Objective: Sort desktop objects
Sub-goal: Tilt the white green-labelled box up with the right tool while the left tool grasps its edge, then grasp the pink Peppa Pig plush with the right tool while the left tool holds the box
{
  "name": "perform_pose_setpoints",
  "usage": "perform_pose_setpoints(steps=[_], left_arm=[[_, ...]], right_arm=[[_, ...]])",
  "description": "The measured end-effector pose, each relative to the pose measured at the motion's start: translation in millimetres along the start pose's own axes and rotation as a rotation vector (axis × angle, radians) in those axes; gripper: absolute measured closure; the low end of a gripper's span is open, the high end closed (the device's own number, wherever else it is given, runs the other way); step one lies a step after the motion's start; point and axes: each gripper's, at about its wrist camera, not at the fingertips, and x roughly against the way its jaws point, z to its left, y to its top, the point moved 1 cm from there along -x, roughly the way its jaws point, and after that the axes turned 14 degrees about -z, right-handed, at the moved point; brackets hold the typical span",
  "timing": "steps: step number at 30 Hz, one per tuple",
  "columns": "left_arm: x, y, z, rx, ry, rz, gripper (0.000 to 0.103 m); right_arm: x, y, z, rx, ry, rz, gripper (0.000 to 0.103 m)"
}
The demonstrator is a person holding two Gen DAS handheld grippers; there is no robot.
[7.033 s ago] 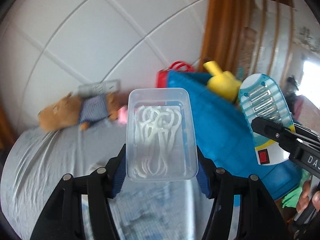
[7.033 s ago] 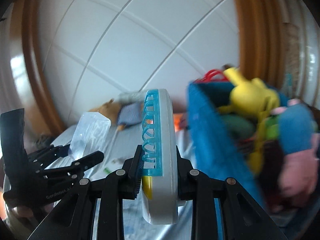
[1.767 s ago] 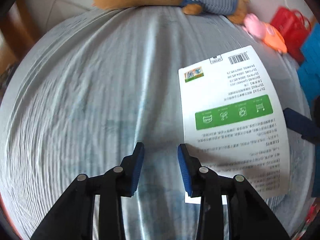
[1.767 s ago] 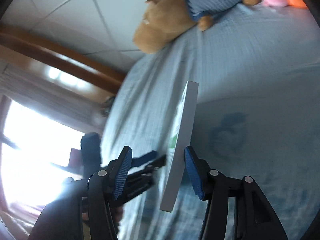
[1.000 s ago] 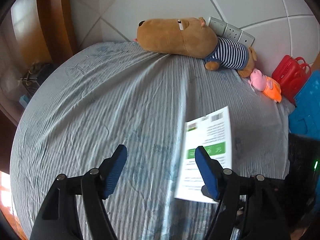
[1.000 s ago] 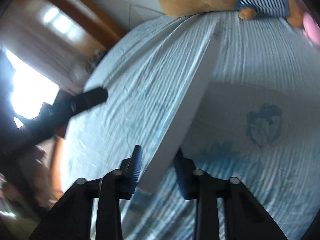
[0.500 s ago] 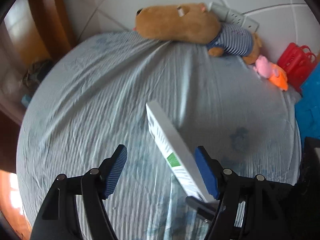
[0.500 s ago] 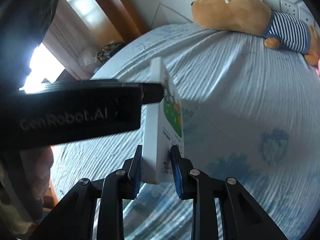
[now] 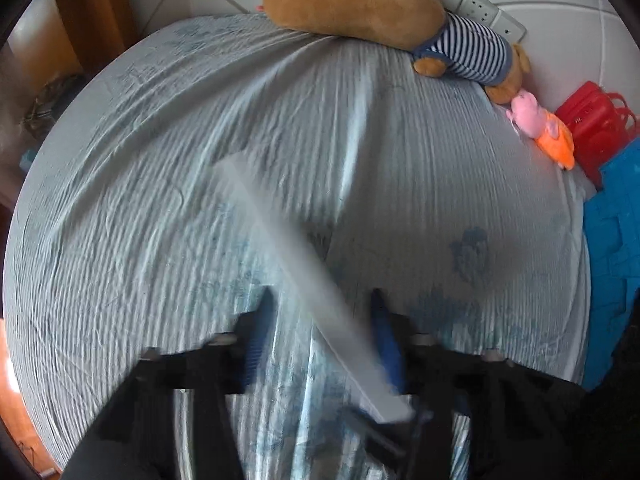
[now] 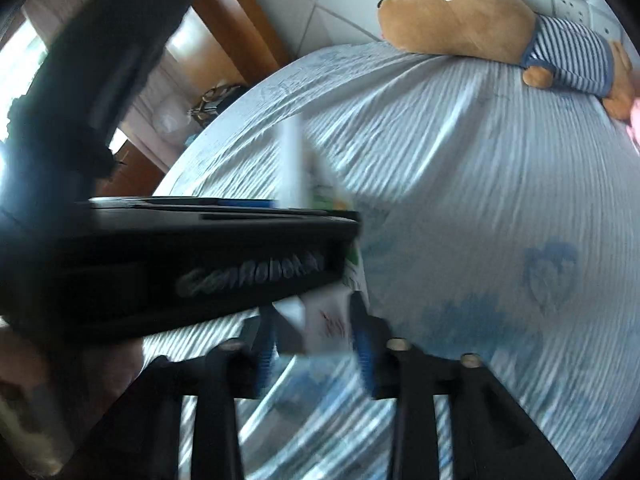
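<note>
both grippers meet at the white box, held above the bed. right gripper pinches its near end; left gripper straddles it, grip unclear from blur.

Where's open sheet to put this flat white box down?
The widest bare patch of the blue sheet runs from the white box out to the left edge. A smaller one lies right of the box, before the blue basket. The back is crowded: plush bear, pink pig toy, red bag.
</note>
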Motion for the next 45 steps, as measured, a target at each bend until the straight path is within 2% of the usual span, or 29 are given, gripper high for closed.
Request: perform_pose_setpoints(steps=[2,4,6,8,11,14,15,16,17,19,23,27,28,30,31,32,37,42,45], left_arm=[[2.3,-1.9,-1.7,-0.006,-0.007,-0.013,0.070],[5.3,-2.8,-6.2,-0.020,-0.006,-0.028,0.085],[8.2,-1.0,-13.7,-0.034,-0.030,-0.043,0.089],[9.8,2.1,-25.7,-0.064,-0.027,-0.062,0.089],[6.8,5.1,-39.4,-0.096,-0.015,-0.067,0.089],[-9.0,-0.3,-44.4,-0.099,0.009,-0.020,0.089],[-13.2,-1.8,-46.7,-0.098,0.021,-0.013,0.089],[-15.3,-1.0,-50.7,-0.097,0.024,-0.015,0.089],[-14.6,3.1,-57.1,-0.098,0.016,-0.029,0.089],[-13.0,12.6,-70.9,-0.104,0.001,-0.060,0.090],[-9.7,50.8,-113.5,-0.142,-0.050,-0.144,0.090],[-23.5,91.8,-155.5,-0.165,-0.079,-0.201,0.090],[-28.9,101.0,-166.0,-0.171,-0.086,-0.213,0.090],[-41.1,117.9,-182.8,-0.186,-0.096,-0.233,0.090],[-47.4,124.7,-190.2,-0.192,-0.100,-0.238,0.090],[-54.8,129.6,-195.8,-0.196,-0.102,-0.238,0.090],[-98.5,145.7,-209.1,-0.216,-0.109,-0.218,0.090],[-128.7,143.1,-216.2,-0.250,-0.113,-0.190,0.090],[-135.5,144.6,-221.1,-0.261,-0.120,-0.192,0.090]], right_arm=[[14.9,-4.6,-6.5,-0.014,-0.001,0.000,0.039],[30.6,-8.4,-15.6,-0.028,-0.020,-0.005,0.030],[51.2,-9.9,-34.7,-0.032,-0.102,-0.023,0.026],[65.6,-9.2,-57.2,-0.060,-0.169,-0.045,0.010],[83.8,-8.0,-97.0,-0.122,-0.271,-0.074,0.008],[101.1,-5.9,-126.7,-0.174,-0.307,-0.107,0.008],[106.3,-2.9,-137.2,-0.185,-0.321,-0.118,0.010],[111.5,0.2,-147.8,-0.195,-0.336,-0.129,0.024],[116.4,3.7,-158.9,-0.206,-0.350,-0.140,0.053],[122.3,18.0,-188.6,-0.235,-0.383,-0.155,0.077],[135.6,57.3,-246.3,-0.230,-0.482,-0.190,0.077],[141.4,101.6,-306.5,-0.198,-0.599,-0.224,0.076],[139.8,109.9,-318.5,-0.185,-0.624,-0.225,0.069],[132.1,130.0,-340.5,-0.116,-0.665,-0.225,0.043],[127.2,140.3,-350.1,-0.076,-0.677,-0.224,0.018],[120.3,149.6,-357.9,-0.032,-0.683,-0.210,0.005],[85.6,188.3,-399.0,0.166,-0.739,-0.125,0.005],[50.7,200.1,-423.9,0.260,-0.646,-0.002,0.000],[25.7,201.0,-435.9,0.337,-0.668,0.061,0.000]])
